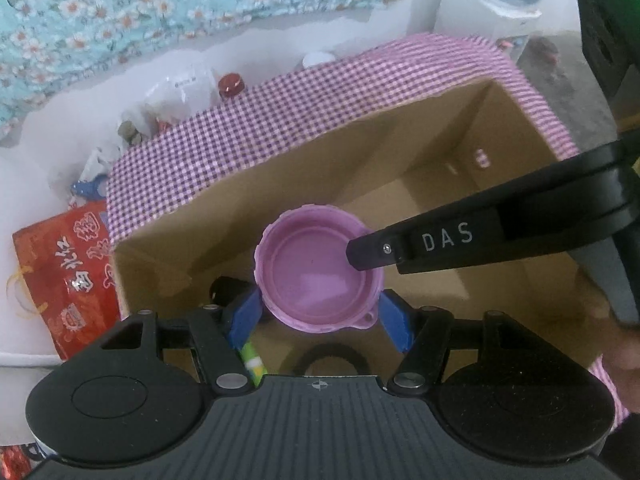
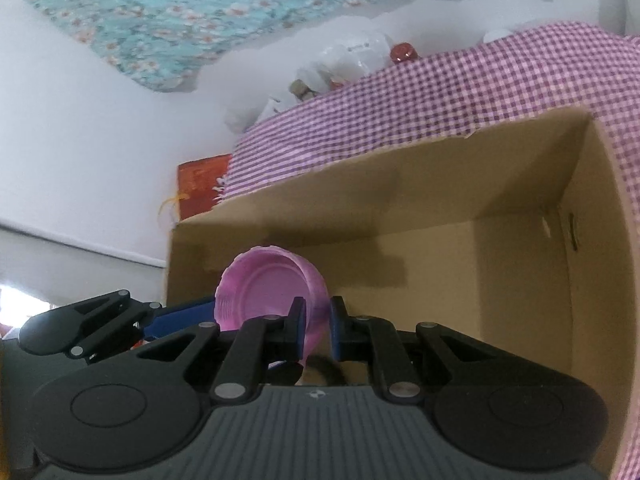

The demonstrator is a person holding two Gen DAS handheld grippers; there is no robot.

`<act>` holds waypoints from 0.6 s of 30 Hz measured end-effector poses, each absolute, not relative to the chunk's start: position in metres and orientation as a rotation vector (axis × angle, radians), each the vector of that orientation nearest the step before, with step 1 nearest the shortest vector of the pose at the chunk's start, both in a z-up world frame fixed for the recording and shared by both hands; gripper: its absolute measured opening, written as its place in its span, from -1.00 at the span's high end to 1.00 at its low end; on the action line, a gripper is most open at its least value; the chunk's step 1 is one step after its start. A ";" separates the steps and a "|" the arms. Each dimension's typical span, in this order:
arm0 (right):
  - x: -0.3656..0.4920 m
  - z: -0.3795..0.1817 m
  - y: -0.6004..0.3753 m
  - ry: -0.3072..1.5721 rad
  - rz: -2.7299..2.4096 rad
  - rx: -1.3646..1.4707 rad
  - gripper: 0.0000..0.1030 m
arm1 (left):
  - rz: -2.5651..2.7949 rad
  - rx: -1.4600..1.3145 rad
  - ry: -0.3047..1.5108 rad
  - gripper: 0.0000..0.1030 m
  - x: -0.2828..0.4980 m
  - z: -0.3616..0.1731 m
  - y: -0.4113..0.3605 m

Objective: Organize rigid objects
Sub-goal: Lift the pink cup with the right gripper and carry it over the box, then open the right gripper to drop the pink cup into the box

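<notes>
Left claw (image 1: 318, 314): blue pads clamped on both sides of the pink lid (image 1: 318, 272), hollow side up toward the lens. Right claw (image 2: 316, 330): nearly closed, pinching the lid's (image 2: 266, 294) rim wall between its pads; in the left wrist view it comes in from the right as a black finger marked DAS, tip over the lid's far-right rim. So one lid, two grips at once.

Lid hangs over the open cardboard box (image 1: 440, 152), above the box floor near the left wall, not resting on anything visible. Black ring shape (image 1: 332, 358) low in the box under the lid; cannot tell what it is. Green-and-white stick (image 1: 252, 360) just below the left pad, also unidentified.

Outside the box: checked purple cloth (image 1: 240, 136) draped over the far and right rims, red printed bag (image 1: 68, 280) to the left, jars and plastic bags behind, floral fabric on the wall.

Risks, as judgement:
- Two claws on one rigid lid: any mismatch in motion twists it out of a grip or cracks the thin rim.
- Right pinch sits on the rim edge only; slips easily if the left lets go first.
- Uneven release: lid tips and lands on edge, or rolls.
- Cloth on the rim could snag a claw pulling out.
</notes>
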State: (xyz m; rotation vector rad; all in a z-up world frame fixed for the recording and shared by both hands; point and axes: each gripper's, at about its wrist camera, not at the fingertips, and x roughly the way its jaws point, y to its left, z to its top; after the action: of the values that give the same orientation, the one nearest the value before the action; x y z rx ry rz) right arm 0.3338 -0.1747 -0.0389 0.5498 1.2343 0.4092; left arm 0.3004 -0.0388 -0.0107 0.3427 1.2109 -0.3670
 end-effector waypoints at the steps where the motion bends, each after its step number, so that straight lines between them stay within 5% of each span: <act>1: 0.337 -0.045 -0.176 1.243 0.408 0.554 0.76 | -0.361 0.348 1.219 -0.25 0.304 -0.015 -0.040; 18: 0.350 -0.080 -0.170 1.251 0.394 0.562 0.75 | -0.277 0.370 1.244 -0.28 0.311 -0.022 -0.043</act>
State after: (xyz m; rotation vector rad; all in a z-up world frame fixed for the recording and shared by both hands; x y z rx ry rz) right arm 0.3501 -0.1699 -0.0799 0.5620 1.2505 0.3944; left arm 0.3110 -0.0432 -0.0223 0.3699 1.2437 -0.2766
